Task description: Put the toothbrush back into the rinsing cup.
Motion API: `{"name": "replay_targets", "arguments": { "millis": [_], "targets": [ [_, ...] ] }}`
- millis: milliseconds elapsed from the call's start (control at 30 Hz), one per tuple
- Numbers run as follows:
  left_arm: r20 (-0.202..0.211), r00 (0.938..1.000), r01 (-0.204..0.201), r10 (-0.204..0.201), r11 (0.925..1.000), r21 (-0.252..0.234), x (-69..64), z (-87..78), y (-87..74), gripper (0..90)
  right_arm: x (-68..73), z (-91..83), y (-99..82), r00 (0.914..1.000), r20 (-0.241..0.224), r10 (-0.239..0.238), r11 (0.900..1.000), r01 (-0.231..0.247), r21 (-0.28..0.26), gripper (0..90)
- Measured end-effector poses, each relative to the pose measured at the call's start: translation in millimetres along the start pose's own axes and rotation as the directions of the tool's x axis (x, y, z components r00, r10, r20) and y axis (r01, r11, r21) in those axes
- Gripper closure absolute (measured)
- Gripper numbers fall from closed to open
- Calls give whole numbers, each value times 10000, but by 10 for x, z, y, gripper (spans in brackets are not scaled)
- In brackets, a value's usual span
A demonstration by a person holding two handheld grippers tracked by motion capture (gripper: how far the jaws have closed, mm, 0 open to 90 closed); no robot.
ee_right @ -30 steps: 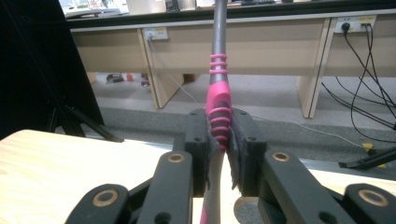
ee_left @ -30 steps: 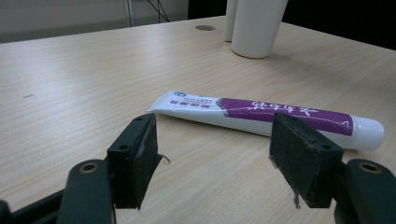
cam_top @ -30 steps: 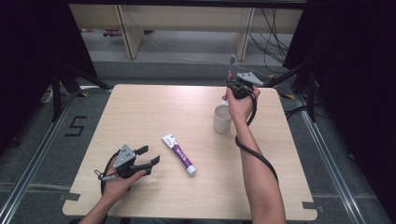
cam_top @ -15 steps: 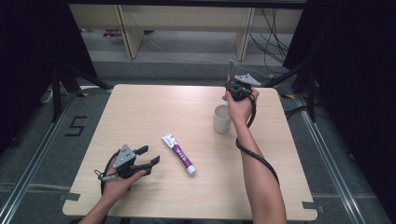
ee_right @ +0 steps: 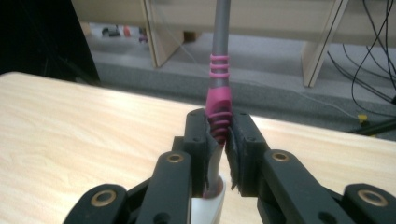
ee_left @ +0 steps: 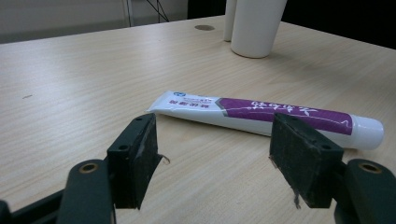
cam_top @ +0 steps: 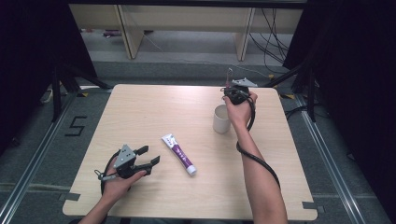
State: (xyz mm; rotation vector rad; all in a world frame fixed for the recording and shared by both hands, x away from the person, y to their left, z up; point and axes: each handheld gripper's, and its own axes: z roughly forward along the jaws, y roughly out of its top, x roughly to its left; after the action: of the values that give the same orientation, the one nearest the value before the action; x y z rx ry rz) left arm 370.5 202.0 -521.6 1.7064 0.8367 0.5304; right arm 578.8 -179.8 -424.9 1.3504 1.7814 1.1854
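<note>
High view: pale wood-grain bench (cam_top: 140, 112); the right claw (cam_top: 232, 89) pinches a slim toothbrush (cam_top: 229, 74) above a plain white cup (cam_top: 221, 119).

Left claw view: jaws apart, empty, before a smooth white-and-purple tube (ee_left: 266, 115), its script unreadable.

Right claw view: pads clamp the ribbed pink grip.

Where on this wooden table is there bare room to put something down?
The far-left stretch of the light wooden table, beyond the white-and-purple toothpaste tube, is bare, as is the near-right corner. It is crowded around the white cup, where the right gripper holds a grey-and-pink toothbrush.
</note>
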Motion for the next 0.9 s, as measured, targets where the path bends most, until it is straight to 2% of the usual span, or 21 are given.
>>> {"name": "replay_targets", "arguments": {
  "millis": [100,133,333,367,433,467,533,633,667,767,800,867,900],
  "targets": [
    [1,10000,-15,15,10000,26,-1,1,1,323,19,-15,-9,9998,43,177,9996,-178,233,786],
    [1,10000,-13,13,10000,25,-3,2,1,323,7,-1,-26,9999,50,-131,9996,130,263,781],
    [-2,10000,-15,15,10000,16,-4,2,0,324,26,5,-61,9995,69,-322,9976,317,609,728],
    [4,10000,-32,32,10000,25,-3,3,1,323,32,9,-64,9998,-121,-151,9971,160,747,656],
    [65,10000,-20,20,10000,-62,-2,11,-2,324,35,2,-60,9999,-50,-132,9972,136,730,633],
    [68,10000,-32,33,10000,-43,-2,11,-1,324,52,-12,-53,10000,76,6,9978,-11,659,589],
    [66,10000,-33,33,10000,-44,-2,11,-1,324,50,-24,-43,9999,-72,95,9965,-88,826,556],
    [70,10000,-45,45,10000,-40,-3,11,-1,324,60,-54,-38,10000,-20,81,9956,-79,932,524],
    [35,10000,-51,52,10000,-40,-5,10,-1,324,69,-66,-39,9997,-55,235,9948,-228,997,517],
    [54,10000,-64,64,10000,-71,-7,14,-2,324,48,-101,-39,9998,-146,112,9947,-96,1027,500],
    [50,10000,-73,73,10000,-60,-6,14,-1,324,60,-119,-39,9996,-154,215,9941,-197,1071,493],
    [53,10000,-76,76,10000,-42,-5,16,-1,324,48,-142,-39,9997,-242,27,9934,1,1151,472],
    [52,10000,-74,74,10000,-38,-5,16,-1,324,51,-158,-43,9995,-284,115,9921,-78,1249,467]
  ]
}}
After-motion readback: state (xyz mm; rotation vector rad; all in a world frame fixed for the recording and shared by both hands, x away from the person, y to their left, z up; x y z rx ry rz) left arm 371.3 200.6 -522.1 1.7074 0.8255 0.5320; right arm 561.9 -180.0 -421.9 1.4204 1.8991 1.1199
